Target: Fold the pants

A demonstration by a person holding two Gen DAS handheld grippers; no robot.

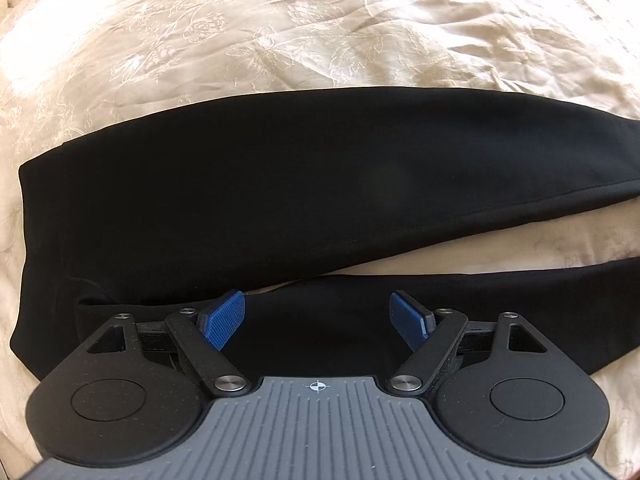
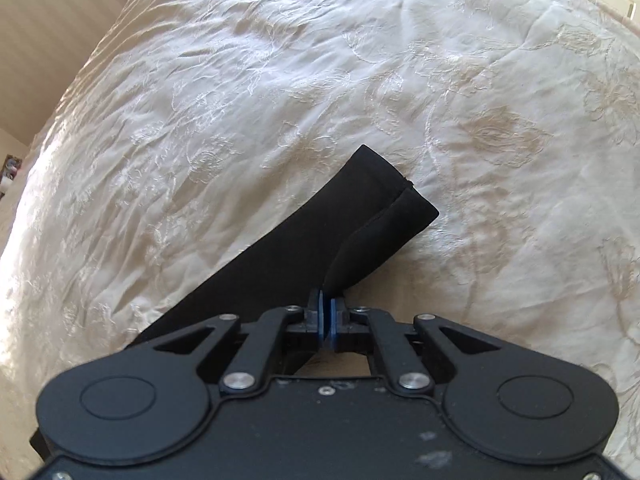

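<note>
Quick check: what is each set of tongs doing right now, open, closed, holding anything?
Left tongs: open, empty, over the black pants.
Right tongs: closed on the pant leg's hem end.

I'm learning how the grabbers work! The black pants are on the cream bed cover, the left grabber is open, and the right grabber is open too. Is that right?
Almost. The right gripper is not open: the right wrist view shows it shut on the pants. The left gripper is open, and the pants do lie on the cream bed cover.

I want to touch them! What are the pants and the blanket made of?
Pants: probably a soft, matte black knit; smooth, without shine. Blanket: looks like cream woven cloth with a slight sheen, crinkled, and flowers stitched on it.
</note>
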